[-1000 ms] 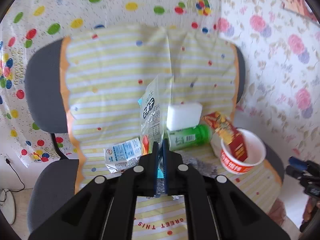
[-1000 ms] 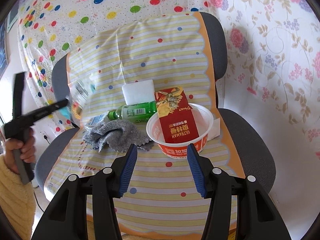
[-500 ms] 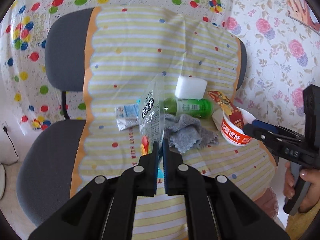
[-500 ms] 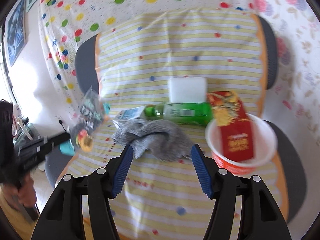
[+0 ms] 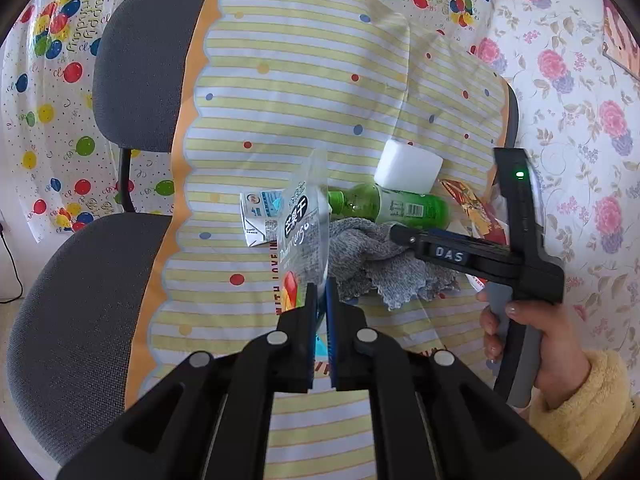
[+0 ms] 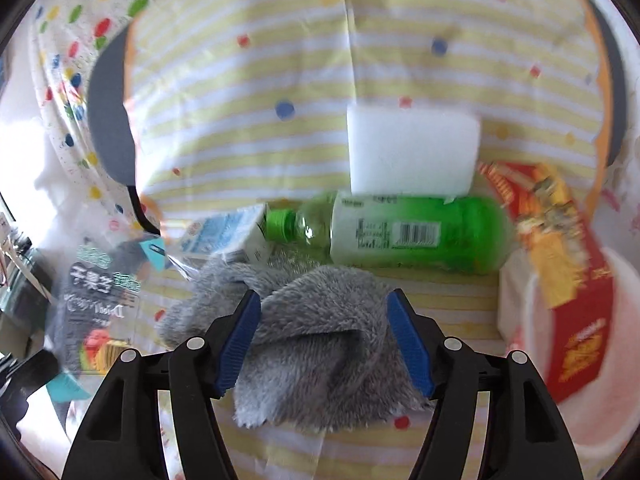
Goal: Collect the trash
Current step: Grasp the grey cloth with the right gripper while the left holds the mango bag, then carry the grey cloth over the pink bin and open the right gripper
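My left gripper (image 5: 320,294) is shut on the bottom of a clear dried-mango snack bag (image 5: 305,232), held upright above the striped chair cover; the same bag (image 6: 100,300) shows at the left of the right wrist view. My right gripper (image 6: 324,312) has its jaws opening, wide on either side of a grey fluffy cloth (image 6: 316,332) without pressing it. Behind the cloth lie a green plastic bottle (image 6: 404,234) on its side, a crushed milk carton (image 6: 228,236) and a white sponge block (image 6: 412,152). A red-and-white noodle cup (image 6: 560,320) holds a red packet (image 6: 552,240).
The things lie on a grey office chair (image 5: 76,300) draped with a yellow-striped plastic sheet (image 5: 288,80). A balloon-print sheet (image 5: 44,92) hangs behind, floral wallpaper (image 5: 580,120) to the right. A hand in a yellow fleece sleeve (image 5: 580,412) holds the right gripper's handle.
My right gripper has swept left from the noodle cup to over the grey cloth and opened wider. My left gripper has sunk a little with the snack bag still in it.
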